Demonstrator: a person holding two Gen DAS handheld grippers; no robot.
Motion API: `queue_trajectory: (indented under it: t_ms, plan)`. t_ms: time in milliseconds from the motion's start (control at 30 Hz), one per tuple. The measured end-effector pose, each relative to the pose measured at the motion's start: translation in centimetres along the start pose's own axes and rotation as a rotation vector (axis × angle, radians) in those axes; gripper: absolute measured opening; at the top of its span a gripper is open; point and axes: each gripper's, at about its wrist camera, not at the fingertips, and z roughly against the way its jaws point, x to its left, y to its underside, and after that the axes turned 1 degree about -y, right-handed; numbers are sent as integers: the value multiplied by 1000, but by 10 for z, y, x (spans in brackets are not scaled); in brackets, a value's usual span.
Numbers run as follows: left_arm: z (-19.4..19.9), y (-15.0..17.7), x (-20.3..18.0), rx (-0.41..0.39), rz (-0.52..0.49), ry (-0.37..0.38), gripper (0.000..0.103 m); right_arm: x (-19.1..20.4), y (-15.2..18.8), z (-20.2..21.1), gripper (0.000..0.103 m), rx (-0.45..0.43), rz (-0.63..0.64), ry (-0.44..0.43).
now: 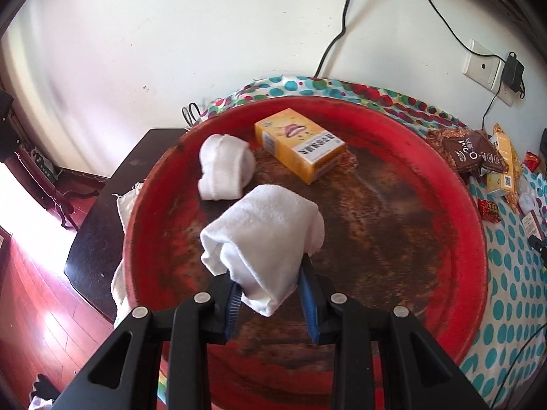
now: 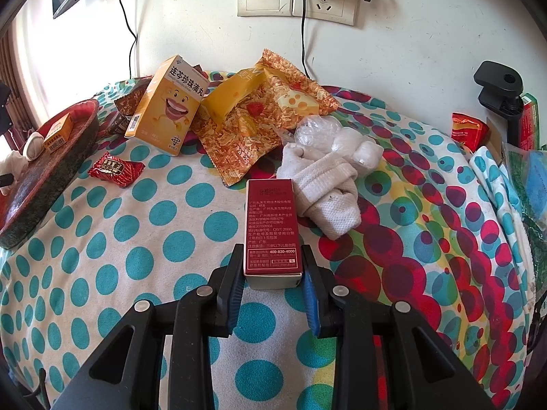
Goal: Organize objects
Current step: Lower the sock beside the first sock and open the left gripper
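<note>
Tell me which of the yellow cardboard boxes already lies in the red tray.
The small yellow cardboard box lying flat near the round red tray's far rim, beside a white rolled sock. The taller yellow box with the cartoon face leans among wrappers on the dotted cloth.

Left gripper (image 1: pixel 270 290) clamps a rolled white sock (image 1: pixel 263 239) above the red tray (image 1: pixel 454 184). Inside the tray lie another white sock (image 1: pixel 224 167) and a yellow box (image 1: pixel 301 143), apart.

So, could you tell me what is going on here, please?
A person is sorting clutter with two handheld tongs. The left tongs grip a rolled white sock over the red tray, where another sock and a yellow box lie. The right tongs clamp a dark red box above the dotted cloth.
</note>
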Motion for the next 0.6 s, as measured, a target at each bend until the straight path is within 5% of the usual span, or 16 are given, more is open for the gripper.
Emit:
queue_trajectory:
  t_ms: [600]
  plan:
    - [-20, -2, 49, 22, 12, -22, 31, 0, 0, -1, 31, 0, -2, 12]
